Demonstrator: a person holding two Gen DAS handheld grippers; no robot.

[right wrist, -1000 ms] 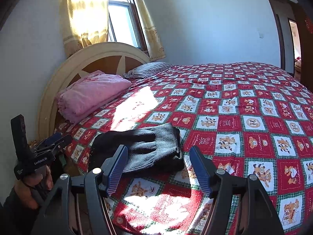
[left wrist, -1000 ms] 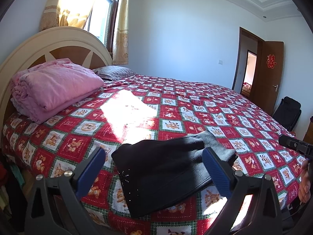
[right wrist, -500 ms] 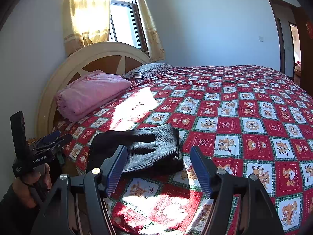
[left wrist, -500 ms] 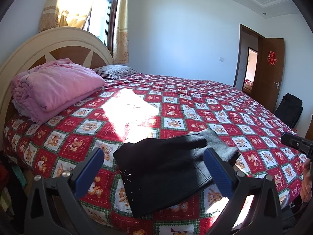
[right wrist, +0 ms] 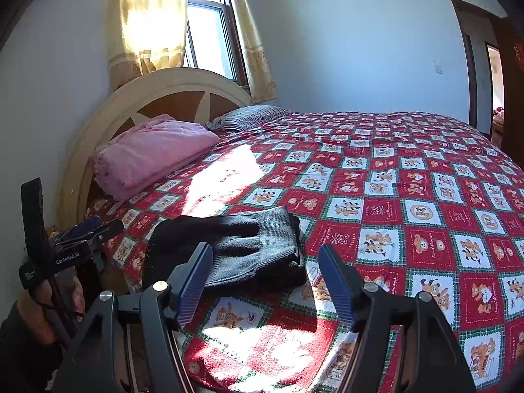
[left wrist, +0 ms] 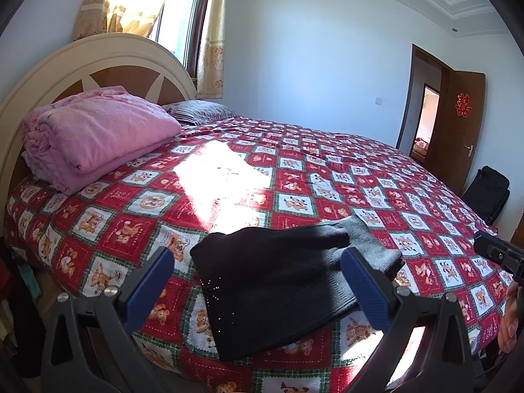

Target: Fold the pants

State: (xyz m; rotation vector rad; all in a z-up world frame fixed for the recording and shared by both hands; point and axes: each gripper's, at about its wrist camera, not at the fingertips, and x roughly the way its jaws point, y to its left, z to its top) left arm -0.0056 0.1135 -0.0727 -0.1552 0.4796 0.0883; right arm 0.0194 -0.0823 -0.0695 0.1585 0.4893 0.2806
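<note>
Both tools barely drifted | pants [left wrist: 275, 281] folded (apparently), untouched

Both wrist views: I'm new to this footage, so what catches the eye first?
The red patchwork bedspread fills most of each view, with a bright patch of sunlight across it. Dark folded pants lie near the bed's near edge, just ahead of the open left gripper and open right gripper. A folded pink blanket sits by the headboard.
</note>
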